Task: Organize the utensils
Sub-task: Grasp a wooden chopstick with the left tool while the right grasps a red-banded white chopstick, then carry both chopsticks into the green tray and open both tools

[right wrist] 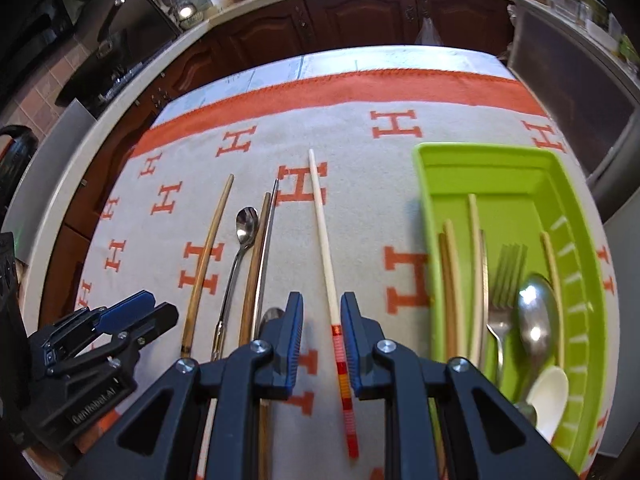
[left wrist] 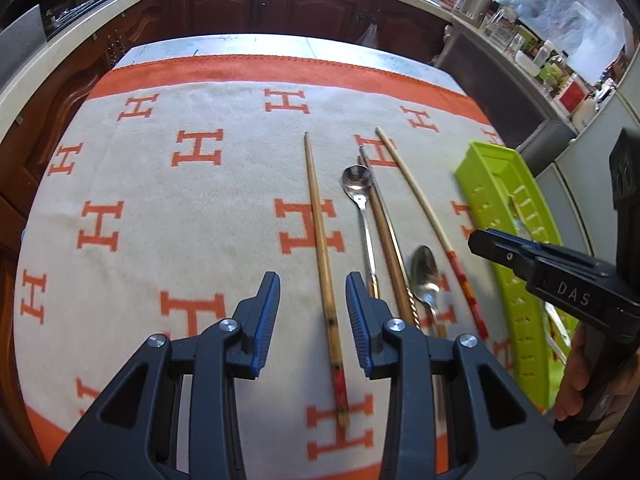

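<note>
Blanket (left wrist: 160, 208): parted fingers (left wrist: 266, 320) astride chopstick (left wrist: 320, 240)

Two fisheye cameras, one on each hand-held gripper, look steeply down and forward along their own fingers, close above a table draped in a grey blanket (left wrist: 168, 184) patterned with orange letters. The left wrist view sits over the left part of the spread, the left gripper (left wrist: 313, 320) in its near foreground and the right gripper (left wrist: 516, 252) entering at its right edge. The right wrist view hangs further right, nearer the green tray (right wrist: 424, 184). Both share the loose row of chopsticks and spoons, the tray, and the dark wooden cabinets (right wrist: 360, 16) at the far side.
</note>
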The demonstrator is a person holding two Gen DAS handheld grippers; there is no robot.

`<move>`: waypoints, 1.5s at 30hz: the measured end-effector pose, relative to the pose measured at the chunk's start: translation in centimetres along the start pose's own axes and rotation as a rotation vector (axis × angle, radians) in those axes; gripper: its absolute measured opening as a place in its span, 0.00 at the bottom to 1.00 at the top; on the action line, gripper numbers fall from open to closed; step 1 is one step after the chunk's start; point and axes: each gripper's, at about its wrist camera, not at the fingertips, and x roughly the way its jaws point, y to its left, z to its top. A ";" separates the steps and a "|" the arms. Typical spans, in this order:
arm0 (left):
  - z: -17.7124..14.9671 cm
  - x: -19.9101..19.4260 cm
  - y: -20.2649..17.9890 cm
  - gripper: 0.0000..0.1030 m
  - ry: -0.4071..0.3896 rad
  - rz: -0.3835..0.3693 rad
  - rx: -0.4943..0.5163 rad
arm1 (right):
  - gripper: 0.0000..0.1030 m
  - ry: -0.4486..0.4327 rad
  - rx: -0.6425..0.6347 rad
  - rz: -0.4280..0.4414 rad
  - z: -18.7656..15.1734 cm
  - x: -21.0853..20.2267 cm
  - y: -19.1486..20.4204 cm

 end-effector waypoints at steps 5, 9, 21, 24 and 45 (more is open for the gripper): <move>0.6 2.2 -0.5 0.30 0.025 0.030 0.010 | 0.18 0.029 -0.038 -0.045 0.7 1.6 0.9; 0.8 3.4 -1.2 0.30 0.035 0.053 0.030 | 0.18 0.048 -0.080 -0.092 0.8 2.6 1.6; 0.3 4.3 -2.7 0.17 -0.005 0.141 0.072 | 0.05 0.010 -0.057 -0.074 1.1 2.9 0.9; 0.1 4.1 -2.8 0.05 -0.009 0.117 0.071 | 0.05 0.002 -0.034 -0.042 0.8 2.5 0.6; -0.8 -3.6 -5.5 0.04 -0.056 -0.060 0.004 | 0.05 -0.150 0.127 0.085 -3.7 -8.1 -3.6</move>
